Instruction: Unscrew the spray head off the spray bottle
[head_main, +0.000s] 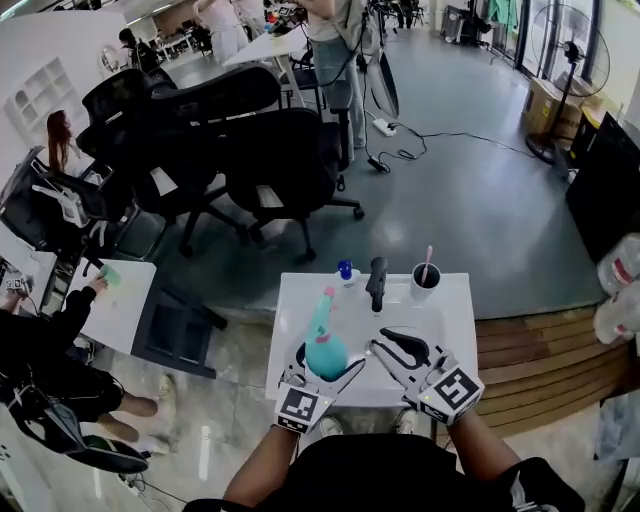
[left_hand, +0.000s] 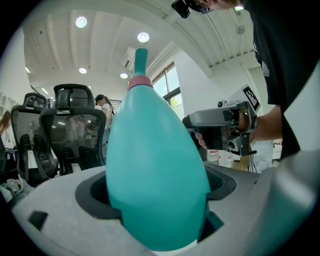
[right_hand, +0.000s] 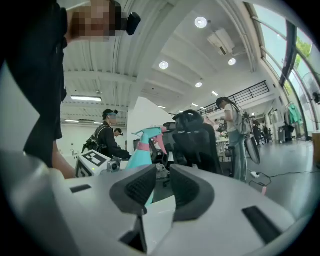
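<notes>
A teal spray bottle (head_main: 324, 345) stands tilted over the white table (head_main: 450, 310), and my left gripper (head_main: 328, 360) is shut on its round body. In the left gripper view the bottle (left_hand: 155, 165) fills the space between the jaws. Its pink collar (left_hand: 139, 81) and teal spray head (left_hand: 141, 57) are still on top. My right gripper (head_main: 383, 340) hovers just right of the bottle, apart from it. In the right gripper view its dark pads (right_hand: 140, 186) stand a narrow gap apart with nothing between them, and the spray head (right_hand: 149, 134) shows behind them to the left.
Along the table's far edge stand a small blue-capped bottle (head_main: 345, 270), a black upright object (head_main: 376, 282) and a dark cup (head_main: 425, 278) with a pink stick in it. Black office chairs (head_main: 280, 160) crowd the floor beyond. People work at a table to the left.
</notes>
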